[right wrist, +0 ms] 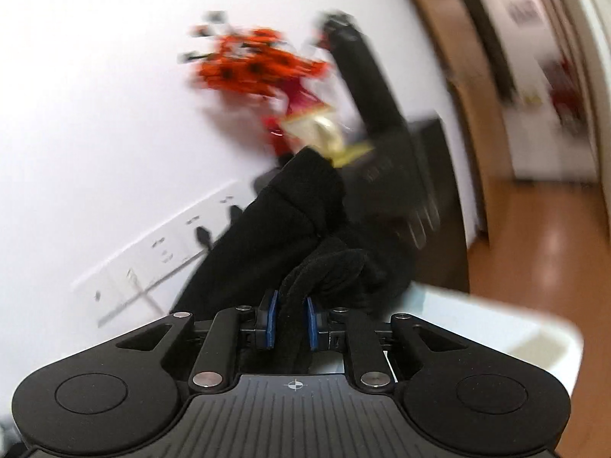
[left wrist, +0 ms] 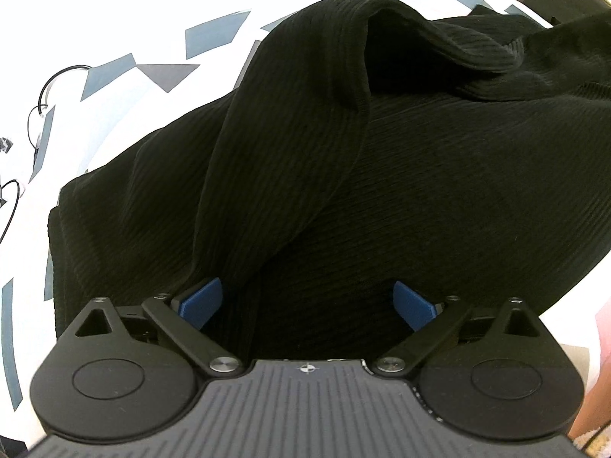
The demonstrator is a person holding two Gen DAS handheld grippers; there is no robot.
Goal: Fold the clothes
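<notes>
A black ribbed garment [left wrist: 382,160] lies rumpled across a white table with blue-grey shapes [left wrist: 126,87]. One long fold of it runs from the far middle down toward my left gripper [left wrist: 307,305]. That gripper hovers low over the cloth with its blue pads [left wrist: 202,301] spread wide; cloth lies under the gap and neither pad presses it. In the blurred right wrist view, my right gripper [right wrist: 291,324] has its blue pads [right wrist: 272,322] pinched on a thick bunched edge of the black garment [right wrist: 290,229], which rises away from it.
Thin black cables [left wrist: 46,91] lie on the table's left side. Behind the right gripper are a white wall with sockets [right wrist: 160,252], orange flowers [right wrist: 259,65], a dark upright object [right wrist: 382,114], a white table corner [right wrist: 496,324] and wooden floor [right wrist: 542,248].
</notes>
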